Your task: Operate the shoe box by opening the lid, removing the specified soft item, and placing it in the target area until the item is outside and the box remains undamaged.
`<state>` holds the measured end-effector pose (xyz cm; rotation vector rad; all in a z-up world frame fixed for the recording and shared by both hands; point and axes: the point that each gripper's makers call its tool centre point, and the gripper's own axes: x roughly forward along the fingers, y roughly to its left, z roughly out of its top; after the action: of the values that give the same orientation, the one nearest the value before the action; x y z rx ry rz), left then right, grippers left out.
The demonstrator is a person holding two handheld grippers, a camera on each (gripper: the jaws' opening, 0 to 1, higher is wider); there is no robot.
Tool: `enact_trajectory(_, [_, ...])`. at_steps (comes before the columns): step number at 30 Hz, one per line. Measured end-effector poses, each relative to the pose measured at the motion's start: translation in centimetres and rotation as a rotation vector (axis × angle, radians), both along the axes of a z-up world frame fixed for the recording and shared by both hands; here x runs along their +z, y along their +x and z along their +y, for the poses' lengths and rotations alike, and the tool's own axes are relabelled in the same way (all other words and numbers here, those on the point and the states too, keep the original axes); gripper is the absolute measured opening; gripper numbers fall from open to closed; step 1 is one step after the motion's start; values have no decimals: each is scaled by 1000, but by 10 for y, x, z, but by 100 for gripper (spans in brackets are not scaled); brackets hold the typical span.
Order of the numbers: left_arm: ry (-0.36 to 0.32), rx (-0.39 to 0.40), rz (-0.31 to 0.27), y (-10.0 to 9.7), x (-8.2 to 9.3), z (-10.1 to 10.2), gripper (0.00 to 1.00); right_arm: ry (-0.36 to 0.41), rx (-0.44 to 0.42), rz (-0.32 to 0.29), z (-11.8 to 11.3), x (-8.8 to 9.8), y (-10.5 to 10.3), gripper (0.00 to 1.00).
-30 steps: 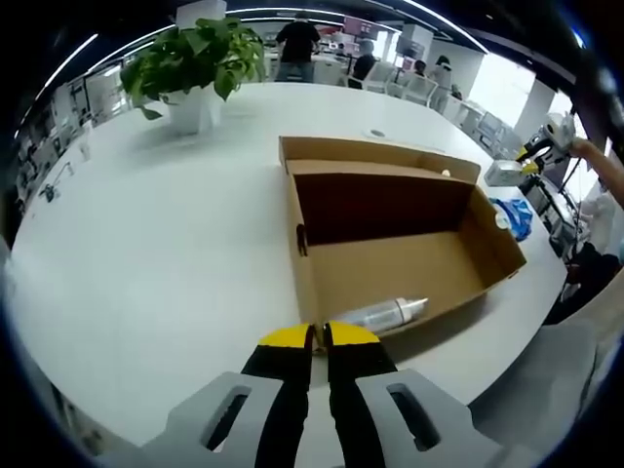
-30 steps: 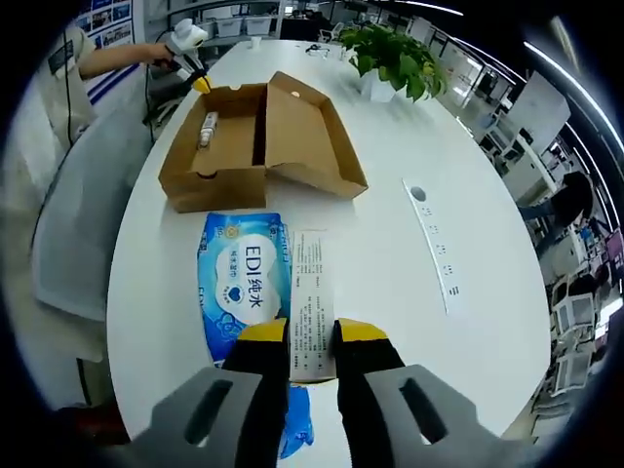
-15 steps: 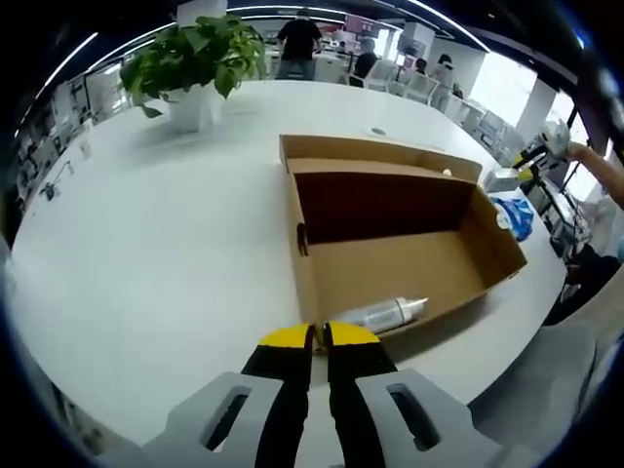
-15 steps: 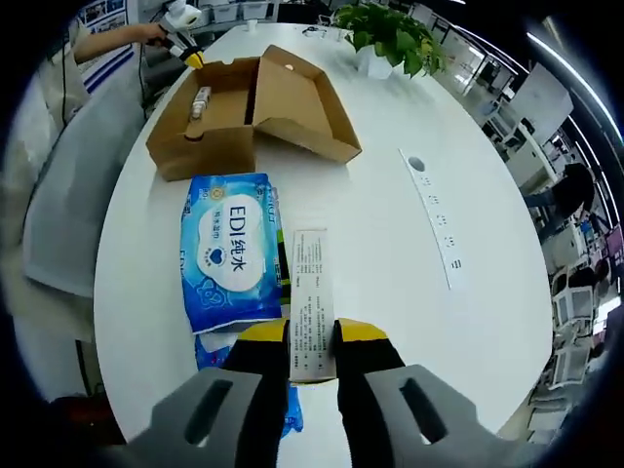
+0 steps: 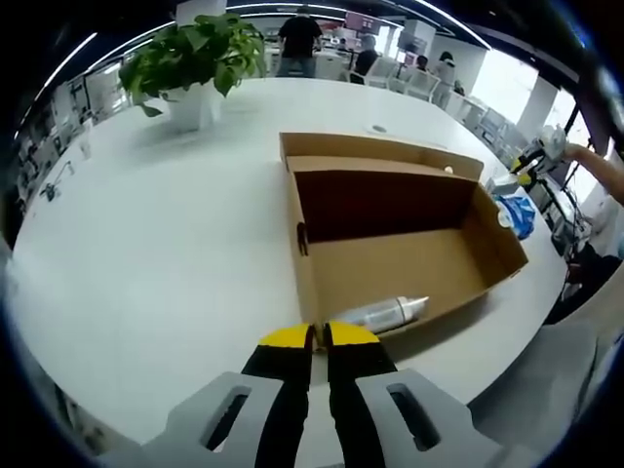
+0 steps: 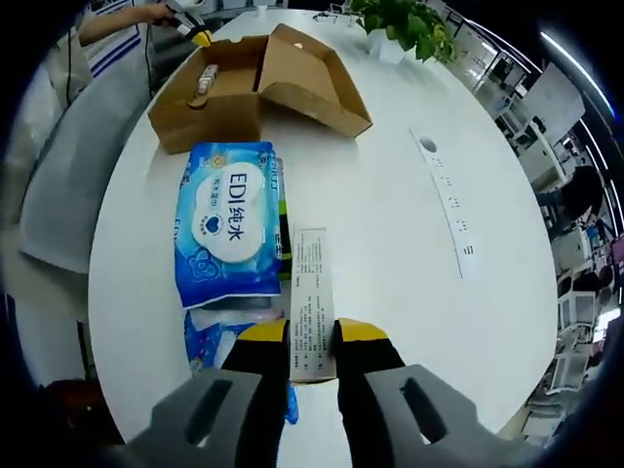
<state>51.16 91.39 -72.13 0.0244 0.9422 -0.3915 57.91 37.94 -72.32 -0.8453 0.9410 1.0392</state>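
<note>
The brown shoe box (image 5: 304, 263) stands open on the white table, its lid (image 5: 375, 151) folded back. A silver bottle (image 5: 380, 312) lies inside against the near wall. My left gripper (image 5: 319, 336) is shut and empty just before that wall. My right gripper (image 6: 312, 331) is shut on a long white printed strip (image 6: 310, 283). A blue wet-wipes pack (image 6: 226, 219) lies just left of the strip, with more blue packaging (image 6: 219, 341) under it. I cannot tell if strip and pack are joined. The box (image 6: 210, 122) is beyond them, the left gripper (image 6: 198, 37) at its far end.
A potted plant (image 5: 195, 58) stands at the back of the table. People (image 5: 297, 44) stand behind it. A grey inlaid strip (image 6: 448, 210) runs along the table right of the pack. The person's pale clothing (image 6: 58, 166) borders the table's left edge.
In the right gripper view the blue pack and box have drifted farther from the jaws while the white strip stays gripped. The left gripper and box have not moved.
</note>
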Motion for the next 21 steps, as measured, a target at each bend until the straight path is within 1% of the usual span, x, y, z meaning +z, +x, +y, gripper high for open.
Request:
enact_trajectory(5, [1,3,1,0,0,0,2,-7,-3,14,-8,-4,-3,15])
enact_trajectory(7, [2,1,2,0,0,0,2,-35,8,19,-14,-7,-4,15])
enact_trajectory(15, [6,-1,4,0,1,-1,2,-52,6,41,-27,-14,-8,15])
enact_trajectory(19, [15,-10,7,0,1,-1,2,-101,26,46,-38,-20,-11,15])
enact_trajectory(21, [18,-13,8,0,1,-1,2,-109,25,47,-42,-22,-12,15])
